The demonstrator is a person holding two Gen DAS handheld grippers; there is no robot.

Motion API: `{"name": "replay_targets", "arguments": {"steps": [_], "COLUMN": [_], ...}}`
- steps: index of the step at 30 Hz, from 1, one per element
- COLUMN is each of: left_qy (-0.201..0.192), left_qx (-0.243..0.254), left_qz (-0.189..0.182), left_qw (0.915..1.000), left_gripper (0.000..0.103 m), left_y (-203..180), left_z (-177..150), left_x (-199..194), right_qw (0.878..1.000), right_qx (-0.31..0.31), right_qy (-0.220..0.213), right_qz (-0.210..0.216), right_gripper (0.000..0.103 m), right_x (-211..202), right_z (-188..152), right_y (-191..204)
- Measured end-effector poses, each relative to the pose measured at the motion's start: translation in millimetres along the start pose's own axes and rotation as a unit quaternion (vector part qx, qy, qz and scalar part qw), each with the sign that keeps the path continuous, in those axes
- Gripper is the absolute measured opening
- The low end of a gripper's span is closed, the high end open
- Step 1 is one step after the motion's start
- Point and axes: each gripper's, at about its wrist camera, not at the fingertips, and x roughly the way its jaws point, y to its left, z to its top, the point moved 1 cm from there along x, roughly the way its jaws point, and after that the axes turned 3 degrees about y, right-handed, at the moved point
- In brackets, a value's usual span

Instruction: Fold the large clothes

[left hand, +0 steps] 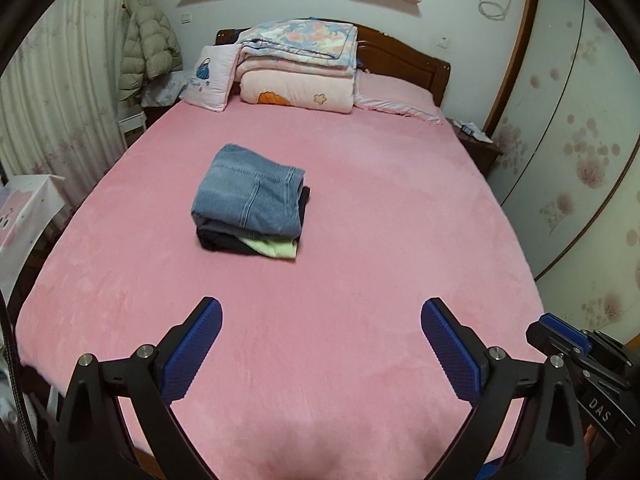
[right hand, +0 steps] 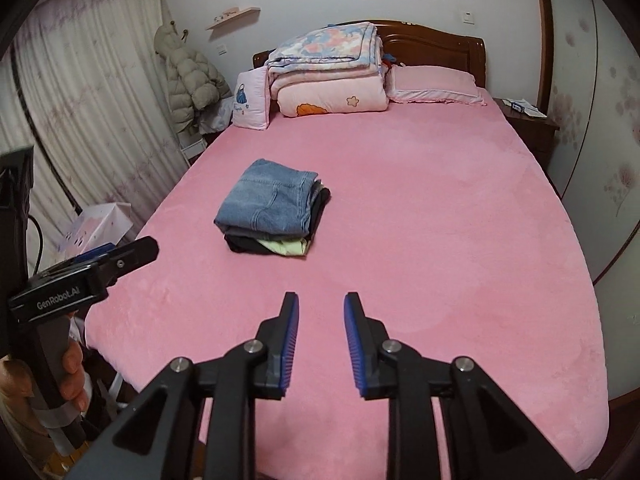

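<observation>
A stack of folded clothes lies on the pink bed: blue jeans on top, dark and light-green garments under them. It also shows in the right wrist view. My left gripper is open wide and empty, above the bed's near end, well short of the stack. My right gripper is open with a narrow gap and empty, also above the near end. The right gripper shows at the left wrist view's right edge. The left gripper shows at the right wrist view's left edge.
Folded quilts and pillows lie at the wooden headboard. A padded jacket hangs by the curtain on the left. A nightstand and wardrobe doors stand on the right. A white box sits left of the bed.
</observation>
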Motion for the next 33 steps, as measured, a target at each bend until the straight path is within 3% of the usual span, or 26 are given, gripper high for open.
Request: {"name": "replay_targets", "arguments": {"steps": [5,14,33], "left_qy": [-0.004,-0.005,0.014], "left_qx": [0.008,0.035,0.04], "left_qz": [0.011,0.036,0.034], "left_qw": [0.9999,0.9987,0.9985], "left_gripper": [0.099,0.099,0.099], "left_y": [-29,-64,-77], "left_z": [-30,-62,-68], "left_x": [-13,-12,-2], "right_qw": [1.0,0.999,0.999], "right_qx": [0.017,0.035,0.024], "right_qy": [-0.006,-0.017,0.001], "right_qz": [-0.013,-0.035,-0.038], "right_gripper": [0.05,0.051,0.053], "right_x": [-11,-20,-13], "right_z": [-22,-43,-56], "right_y": [-12,-33,-41]}}
